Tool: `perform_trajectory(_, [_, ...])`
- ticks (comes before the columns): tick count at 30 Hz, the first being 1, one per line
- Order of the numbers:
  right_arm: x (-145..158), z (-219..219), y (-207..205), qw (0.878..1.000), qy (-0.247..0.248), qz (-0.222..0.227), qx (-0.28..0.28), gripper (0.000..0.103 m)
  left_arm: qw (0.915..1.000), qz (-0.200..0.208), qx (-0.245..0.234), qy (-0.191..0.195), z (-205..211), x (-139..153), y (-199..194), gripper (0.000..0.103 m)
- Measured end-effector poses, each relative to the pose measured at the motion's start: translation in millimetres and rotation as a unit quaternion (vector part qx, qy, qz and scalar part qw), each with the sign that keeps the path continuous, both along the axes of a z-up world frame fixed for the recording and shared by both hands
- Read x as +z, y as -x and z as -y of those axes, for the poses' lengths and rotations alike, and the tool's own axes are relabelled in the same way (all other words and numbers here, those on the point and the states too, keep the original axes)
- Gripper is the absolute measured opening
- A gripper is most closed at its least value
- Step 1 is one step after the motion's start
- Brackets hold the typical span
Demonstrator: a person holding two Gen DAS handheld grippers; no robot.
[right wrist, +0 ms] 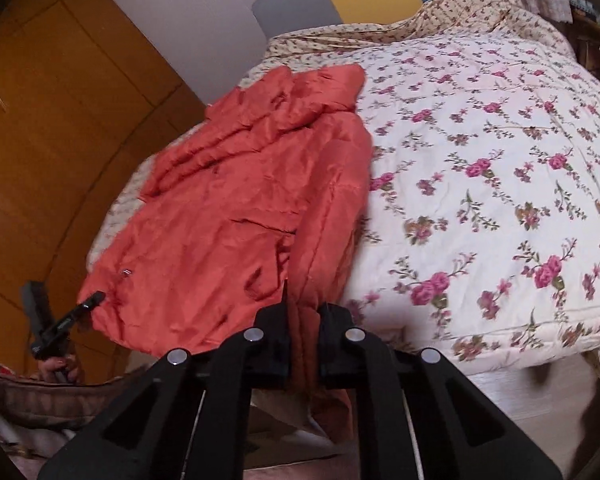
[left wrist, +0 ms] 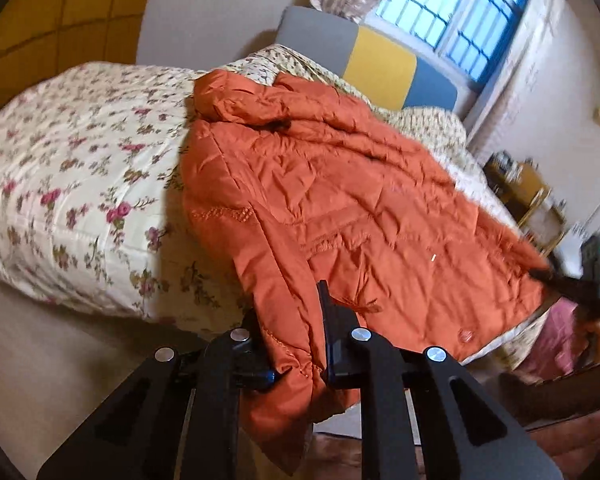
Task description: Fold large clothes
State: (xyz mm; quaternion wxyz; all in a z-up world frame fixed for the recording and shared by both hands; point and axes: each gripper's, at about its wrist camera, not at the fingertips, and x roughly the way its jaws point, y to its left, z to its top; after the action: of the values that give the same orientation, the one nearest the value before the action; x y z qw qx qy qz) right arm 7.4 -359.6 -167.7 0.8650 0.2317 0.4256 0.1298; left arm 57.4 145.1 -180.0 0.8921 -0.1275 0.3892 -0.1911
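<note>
An orange quilted jacket [left wrist: 340, 200] lies spread over the near part of a bed, hood end toward the headboard. My left gripper [left wrist: 292, 320] is shut on a fold of its hem at the bed's edge, and loose fabric hangs below the jaws. In the right wrist view the same jacket [right wrist: 228, 208] lies left of centre. My right gripper [right wrist: 305, 308] is shut on a bunched strip of its hem. Each gripper also shows in the other's view, at the jacket's far corner: the right gripper [left wrist: 556, 276] and the left gripper [right wrist: 88, 304], with a hand [right wrist: 56, 368] on its handle.
The bed carries a cream floral quilt [right wrist: 480, 160] [left wrist: 80, 180] and ends in a grey, yellow and blue headboard [left wrist: 380, 60]. A yellow-brown wardrobe [right wrist: 60, 120] stands beside the bed. A window [left wrist: 452, 12] and a small wooden table [left wrist: 520, 188] lie beyond it.
</note>
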Motion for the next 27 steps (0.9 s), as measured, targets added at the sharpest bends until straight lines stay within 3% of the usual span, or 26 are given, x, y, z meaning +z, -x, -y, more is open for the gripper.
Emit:
perform_trajectory(5, [21,3,-36,0.999,-0.046,0.029,-0.007,0.008,0.9962,0.011,0.023,0.084,-20,23,-30,0.016])
perform_trajectory(10, [45,1,-88,0.997,-0.059,0.056,-0.011,0.008,0.9902,0.031,0.029,0.133,-23,53,-74,0.016])
perform_trajectory(20, [49,31,-196,0.989,-0.125,0.044,-0.069,0.008,0.9819,0.015,0.058,0.18,-39,69,-177,0.016])
perform_trajectory(27, [27,35,-265,0.986,-0.13,0.017,-0.1,0.013,0.9825,-0.021,0.082,0.166,-37,47,-249,0.016])
